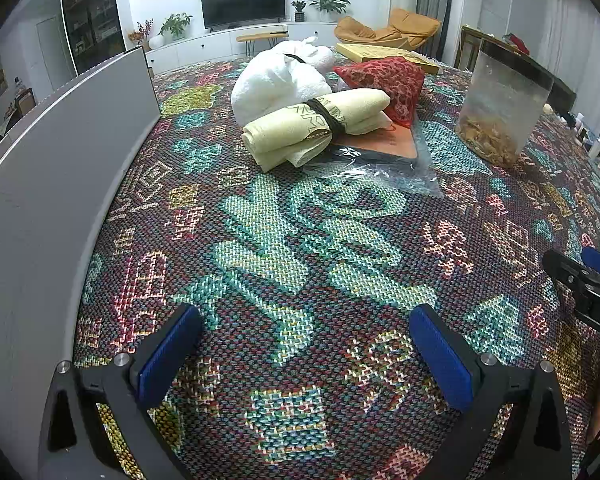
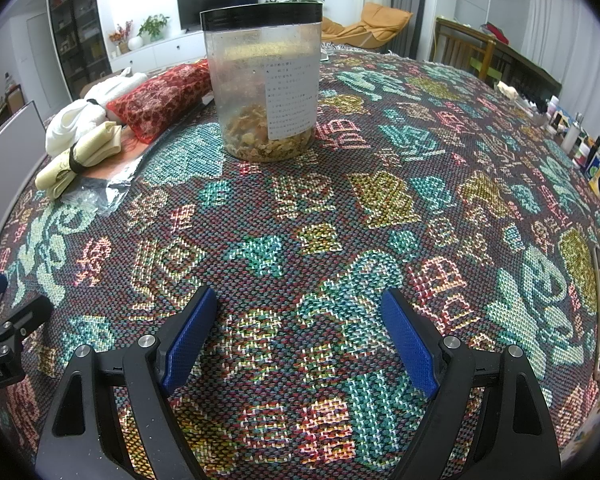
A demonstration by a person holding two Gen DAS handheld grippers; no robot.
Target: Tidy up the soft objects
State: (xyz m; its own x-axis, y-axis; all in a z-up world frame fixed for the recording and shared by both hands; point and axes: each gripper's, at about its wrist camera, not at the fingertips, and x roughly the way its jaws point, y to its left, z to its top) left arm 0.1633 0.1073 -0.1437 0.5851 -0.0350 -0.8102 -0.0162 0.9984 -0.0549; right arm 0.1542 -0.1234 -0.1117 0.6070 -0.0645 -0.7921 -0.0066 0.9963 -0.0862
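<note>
Both your left gripper (image 1: 306, 346) and right gripper (image 2: 300, 334) hover spread and empty over the woven cloth (image 1: 300, 240), likely readying a reach; the banded yellow towel roll (image 1: 316, 128) waits ahead, against the white bundle (image 1: 280, 76).

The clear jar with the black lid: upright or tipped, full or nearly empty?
Upright and nearly empty. The jar stands on its base on the tablecloth, black lid on top; yellowish contents fill only the bottom part.

Left tongs (image 1: 306, 350) spread wide, yellow cloth roll (image 1: 314, 128), white bundle (image 1: 280, 80)
</note>
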